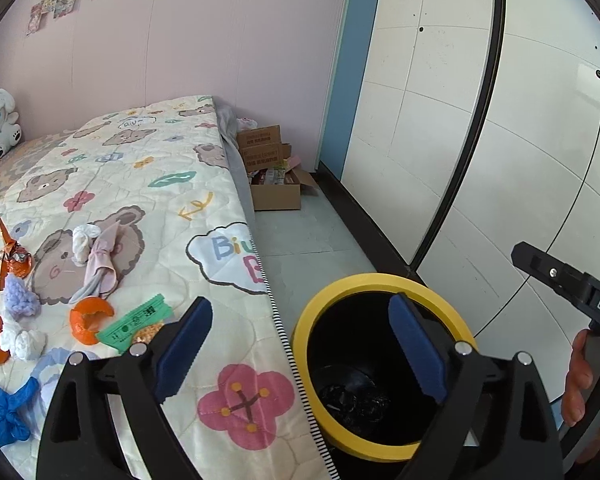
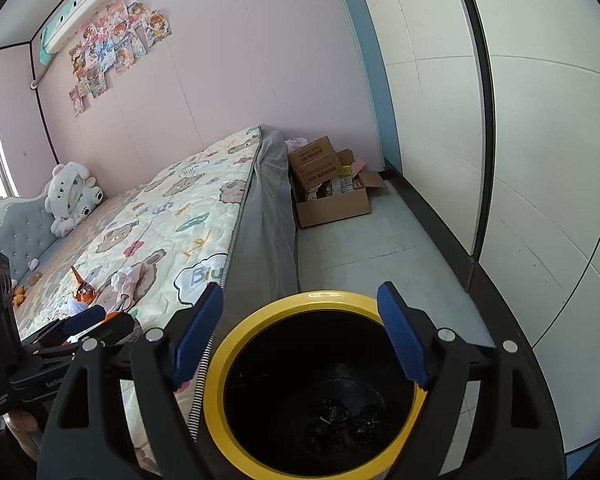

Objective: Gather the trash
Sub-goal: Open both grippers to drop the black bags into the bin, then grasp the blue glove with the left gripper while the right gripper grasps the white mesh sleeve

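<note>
Your left gripper (image 1: 300,354) stood spread, its blue ribbed pads (image 1: 186,350) wide apart with nothing between them; the near pad hung over the quilt (image 1: 148,184), the far pad over the bin (image 1: 380,364). Your right gripper (image 2: 300,338) was likewise spread and empty, its serrated pads (image 2: 402,340) framing the bin's (image 2: 312,392) mouth from above.

The bin was a round black tub with a glossy yellow ring for a rim. It sat on the pale tiled floor (image 1: 308,232), just beside the mattress edge. At its bottom lay crumpled black plastic (image 2: 344,420), shiny and creased.

In the left wrist view, the remaining litter lay on the quilt at 9 o'clock of your left gripper:
- a curled orange peel (image 1: 90,318), matte and cupped;
- a flat green paper wrapper (image 1: 134,322), touching the peel;
- a twisted orange foil wrapper (image 1: 14,258), pointed at the top;
- a knotted pink cloth (image 1: 102,266) beside a white wad (image 1: 84,238);
- a lilac knitted lump (image 1: 20,300);
- crumpled white tissue (image 1: 24,342);
- a bunched blue glove (image 1: 6,410) at 8 o'clock.

The quilt was stitched, cream, and printed with bears and flowers. A white plush toy (image 2: 70,196) sat at the headboard, at 11 o'clock in the right wrist view. An open cardboard box (image 2: 332,196) stood on the floor at 12 o'clock, past the bed's foot. Your hand (image 1: 580,380) showed at 3 o'clock in the left wrist view.
</note>
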Demonstrator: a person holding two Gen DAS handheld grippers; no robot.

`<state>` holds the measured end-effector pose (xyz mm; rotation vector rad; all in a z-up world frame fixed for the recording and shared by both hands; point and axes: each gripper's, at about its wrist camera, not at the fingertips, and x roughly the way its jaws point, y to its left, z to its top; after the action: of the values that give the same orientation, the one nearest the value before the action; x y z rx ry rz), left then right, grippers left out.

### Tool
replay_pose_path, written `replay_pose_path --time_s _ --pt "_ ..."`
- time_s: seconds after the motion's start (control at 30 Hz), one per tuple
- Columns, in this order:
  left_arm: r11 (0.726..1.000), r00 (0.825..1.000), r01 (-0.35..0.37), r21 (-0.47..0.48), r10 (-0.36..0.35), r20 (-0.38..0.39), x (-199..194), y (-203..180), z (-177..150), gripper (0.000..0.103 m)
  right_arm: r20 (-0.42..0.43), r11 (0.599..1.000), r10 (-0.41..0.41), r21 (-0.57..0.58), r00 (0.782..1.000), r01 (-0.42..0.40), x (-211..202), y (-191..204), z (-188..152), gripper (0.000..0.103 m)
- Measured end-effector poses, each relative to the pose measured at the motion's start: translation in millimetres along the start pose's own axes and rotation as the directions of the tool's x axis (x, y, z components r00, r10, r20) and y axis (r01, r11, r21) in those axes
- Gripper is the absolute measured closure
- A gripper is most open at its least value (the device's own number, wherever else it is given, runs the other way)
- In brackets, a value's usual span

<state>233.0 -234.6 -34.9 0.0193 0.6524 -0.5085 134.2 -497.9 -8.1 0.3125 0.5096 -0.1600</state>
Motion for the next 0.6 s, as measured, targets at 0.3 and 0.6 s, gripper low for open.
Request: replay_pose_path --time_s 0.3,0.6 --pt "0.996 0.996 -0.071 -0.051 0.074 0.056 -40.0 41.6 1.8 0.009 0.005 0.997 0.036 -0.070 0.999 -0.035 -13.1 44.7 2.0 0.021" --pt "0.984 0.982 -0.158 -0.087 0.166 0.086 -72.2 90.4 -3.1 0.008 0.006 0.980 0.095 -0.176 0.995 -0.092 -18.2 101.6 1.3 0.016"
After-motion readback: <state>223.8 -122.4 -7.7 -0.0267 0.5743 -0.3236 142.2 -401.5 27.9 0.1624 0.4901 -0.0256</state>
